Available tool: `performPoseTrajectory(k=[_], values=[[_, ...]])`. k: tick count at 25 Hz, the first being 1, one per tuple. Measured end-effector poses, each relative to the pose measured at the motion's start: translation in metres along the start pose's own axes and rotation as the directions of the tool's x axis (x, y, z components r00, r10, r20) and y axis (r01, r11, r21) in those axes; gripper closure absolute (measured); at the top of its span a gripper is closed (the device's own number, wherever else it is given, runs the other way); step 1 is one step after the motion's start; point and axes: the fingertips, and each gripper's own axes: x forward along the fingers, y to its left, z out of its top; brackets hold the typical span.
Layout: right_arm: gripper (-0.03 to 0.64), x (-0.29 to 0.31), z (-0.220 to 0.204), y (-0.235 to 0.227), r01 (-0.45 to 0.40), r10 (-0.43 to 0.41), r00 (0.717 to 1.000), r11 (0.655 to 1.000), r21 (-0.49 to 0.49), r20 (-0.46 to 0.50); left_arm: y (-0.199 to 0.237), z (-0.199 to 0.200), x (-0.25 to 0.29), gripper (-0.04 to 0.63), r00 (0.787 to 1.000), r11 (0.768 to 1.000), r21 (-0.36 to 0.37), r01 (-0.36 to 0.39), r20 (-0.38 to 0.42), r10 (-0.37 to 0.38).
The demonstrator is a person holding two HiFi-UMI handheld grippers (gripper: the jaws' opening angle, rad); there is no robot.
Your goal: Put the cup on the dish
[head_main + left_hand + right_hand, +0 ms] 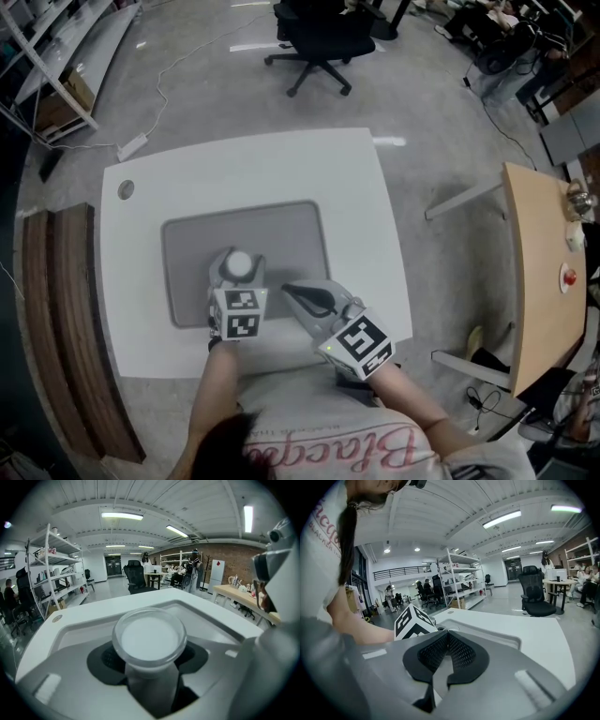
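A white cup (240, 263) stands upright between the jaws of my left gripper (236, 277), which is shut on it. The left gripper view shows the cup (149, 639) from above, with the black pads (105, 660) pressed against its sides. It is over the left part of the grey dish (295, 225), a shallow rectangular tray on the white table (361, 178). Whether the cup's base touches the dish is hidden. My right gripper (287, 288) is shut and empty, its tip over the dish's front edge, just right of the cup. Its pads (461, 653) meet.
A round grommet (126, 189) sits in the table's far left corner. A black office chair (319, 42) stands beyond the table. A wooden bench (56, 309) runs along the left, and a wooden desk (539, 272) stands at the right. Shelving (51, 583) lines the room's left side.
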Motion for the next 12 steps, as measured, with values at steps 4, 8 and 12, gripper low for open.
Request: performPoseTrajectory(k=[4, 8, 12], values=[[0.615, -0.004, -0.005, 0.002, 0.022, -0.022, 1.0, 1.0, 0.014, 0.001, -0.003, -0.006, 0.003, 0.204, 0.999, 0.999, -0.031, 0.032, -0.03, -0.033], [0.615, -0.008, -0.005, 0.012, 0.026, -0.026, 1.0, 1.0, 0.012, 0.016, -0.006, -0.009, -0.013, 0.173, 0.999, 0.998, -0.039, 0.047, -0.018, -0.047], [0.615, -0.011, -0.003, 0.028, 0.052, -0.052, 0.998, 0.999, -0.006, 0.024, -0.001, -0.013, -0.034, 0.173, 0.999, 0.998, -0.054, 0.044, 0.008, -0.044]])
